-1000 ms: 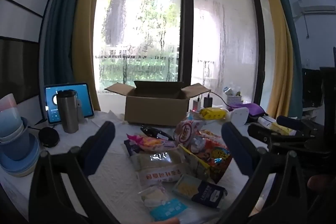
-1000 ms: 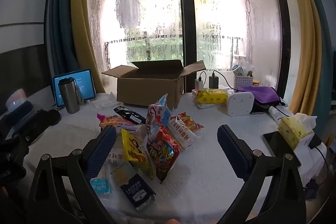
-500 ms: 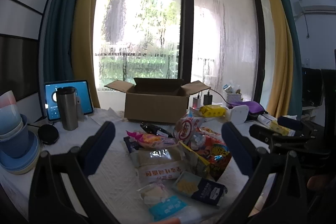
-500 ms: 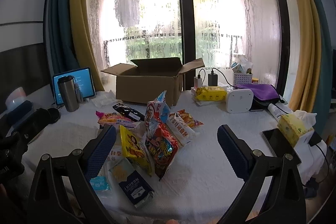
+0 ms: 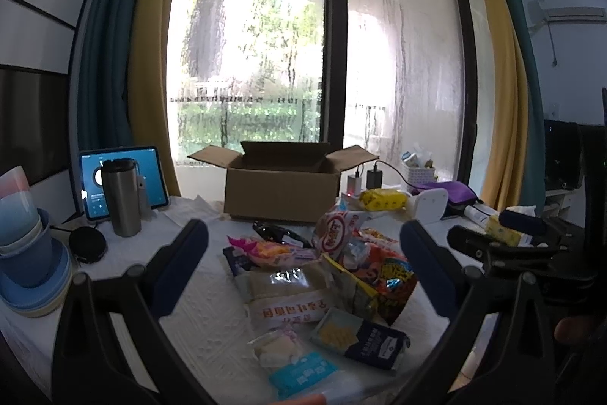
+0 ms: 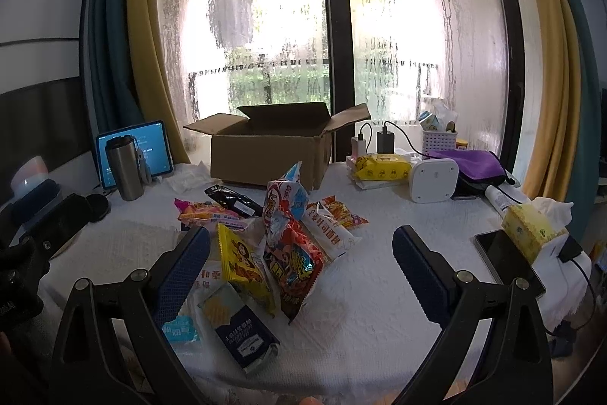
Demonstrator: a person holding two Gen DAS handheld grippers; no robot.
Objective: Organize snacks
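A round table [image 6: 379, 291] covered by a white textured cloth is seen in front of a tall, rain-streaked window [image 6: 258, 25] framed by yellow and teal curtains [image 5: 114, 63]. At the far left edge of the table, stacked blue and pink bowls [image 5: 26, 253] are noted, with a black round disc [image 5: 87, 243] just beside them. Behind these, a steel tumbler [image 5: 119, 202] stands upright in front of a lit tablet [image 5: 148, 177]. At the back centre, an open cardboard box [image 5: 280, 188] is placed with all flaps up. The snacks [image 6: 280, 245] are piled loosely in the middle of the table, in front of the box and outside it; a dark blue cracker packet [image 6: 242, 333] and a light blue packet [image 5: 299, 374] lie nearest the table's front edge. The left gripper [image 5: 303, 272] is held above the near side of the pile, jaws spread wide, nothing between them. The right gripper [image 6: 299, 268] is likewise held wide apart and empty, the pile lying towards its left finger. To the right of the box, two chargers [image 6: 373, 143], a yellow wipes pack [image 6: 383, 167], a white square device [image 6: 432, 179], a purple pouch [image 6: 474, 164] and a white basket [image 6: 440, 139] are recorded. At the far right, a yellow tissue box [image 6: 531, 228] and a dark phone [image 6: 508, 260] are seen near the table edge.
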